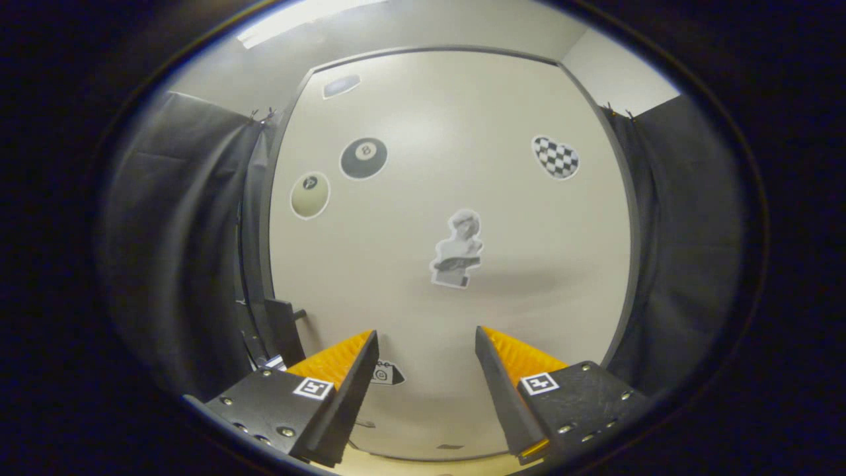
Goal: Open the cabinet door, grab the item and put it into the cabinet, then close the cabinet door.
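Note:
The cabinet door (436, 198) is a pale, flat panel straight ahead of me, close up. It carries stickers: a black billiard ball (363, 158), a pale ball (309, 195), a checkered heart (556, 157) and a bust (457, 249). A dark handle (285, 329) sticks out at the door's left edge, just beyond my left finger. My gripper (426, 340) is open with nothing between its fingers, pointing at the lower part of the door. I cannot tell whether the door is fully closed.
Black cloth walls (172, 251) hang on both sides of the cabinet. A pale ceiling with a bright light strip (297, 20) lies above. A pale surface shows below the door's bottom edge.

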Demonstrator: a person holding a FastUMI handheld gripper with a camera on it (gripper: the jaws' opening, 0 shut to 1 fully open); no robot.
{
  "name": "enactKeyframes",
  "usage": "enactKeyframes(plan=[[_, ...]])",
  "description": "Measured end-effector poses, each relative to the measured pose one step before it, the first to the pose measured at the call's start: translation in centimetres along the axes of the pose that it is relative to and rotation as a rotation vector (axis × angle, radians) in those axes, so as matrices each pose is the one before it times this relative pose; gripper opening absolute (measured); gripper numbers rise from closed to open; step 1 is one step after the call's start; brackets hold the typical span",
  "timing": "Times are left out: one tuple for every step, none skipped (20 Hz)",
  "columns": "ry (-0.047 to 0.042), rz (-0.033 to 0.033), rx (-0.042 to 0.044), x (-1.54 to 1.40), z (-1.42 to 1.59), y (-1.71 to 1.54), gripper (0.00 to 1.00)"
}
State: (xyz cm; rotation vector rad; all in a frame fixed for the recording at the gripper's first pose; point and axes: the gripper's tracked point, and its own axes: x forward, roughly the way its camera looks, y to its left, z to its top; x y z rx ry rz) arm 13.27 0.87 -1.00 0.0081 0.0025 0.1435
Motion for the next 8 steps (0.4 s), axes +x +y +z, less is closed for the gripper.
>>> enactKeyframes(plan=[[-0.01293, -0.00323, -0.00448, -0.671, 0.82, -0.771, 0.87], [-0.01144, -0.00317, -0.00213, -0.612, 0.689, -1.046, 0.88], [-0.01039, -0.00726, -0.00073, -0.71, 0.708, -1.294, 0.87], [-0.01004, -0.01484, -0.00029, -0.763, 0.642, -1.752, 0.87], [-0.00868, -0.01487, -0.00271, -0.616, 0.601, -1.758, 0.87], [-0.00968, -0.02047, -0.00777, -0.647, 0.566, -1.847, 0.87], [-0.00893, -0.02325, -0.01582, -0.553, 0.369, -1.969, 0.87], [-0.0088, -0.02291, -0.01829, -0.481, 0.24, -1.882, 0.87]])
